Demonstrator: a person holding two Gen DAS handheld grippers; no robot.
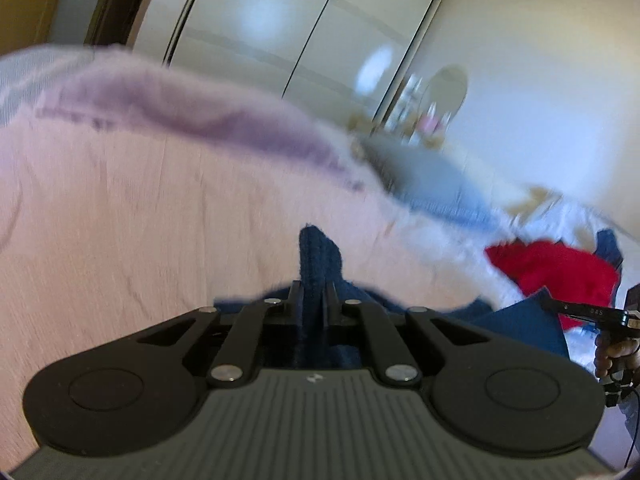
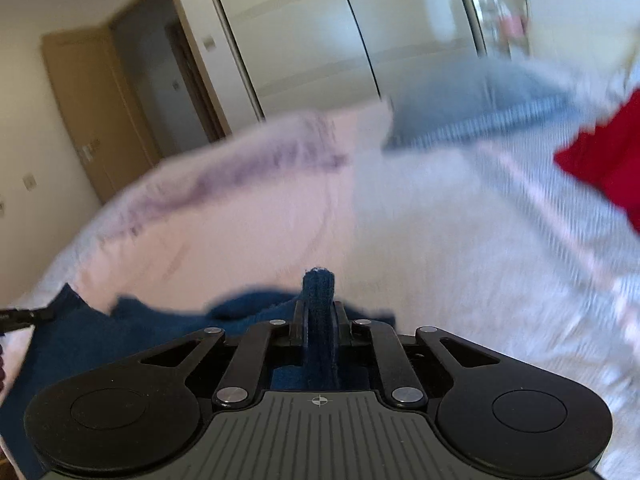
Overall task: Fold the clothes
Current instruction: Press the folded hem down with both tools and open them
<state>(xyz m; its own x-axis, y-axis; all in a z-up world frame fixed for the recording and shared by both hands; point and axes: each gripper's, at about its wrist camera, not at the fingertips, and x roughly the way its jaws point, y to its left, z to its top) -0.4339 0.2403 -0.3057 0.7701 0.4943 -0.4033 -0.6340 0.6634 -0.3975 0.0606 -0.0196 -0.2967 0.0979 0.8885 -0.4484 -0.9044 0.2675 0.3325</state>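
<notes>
Not much to read here. Small white numbers, maybe "045", on the thin black finger of the right gripper point(image 1: 576, 309) at the edge of the left wrist view, too blurry to be sure. A tiny white mark, not letters, on the grey ribbed body of the left gripper point(image 1: 314, 378). A small round cross sign on the grey ribbed body in the right wrist view point(image 2: 319, 401). No brand names or labels anywhere else.
</notes>
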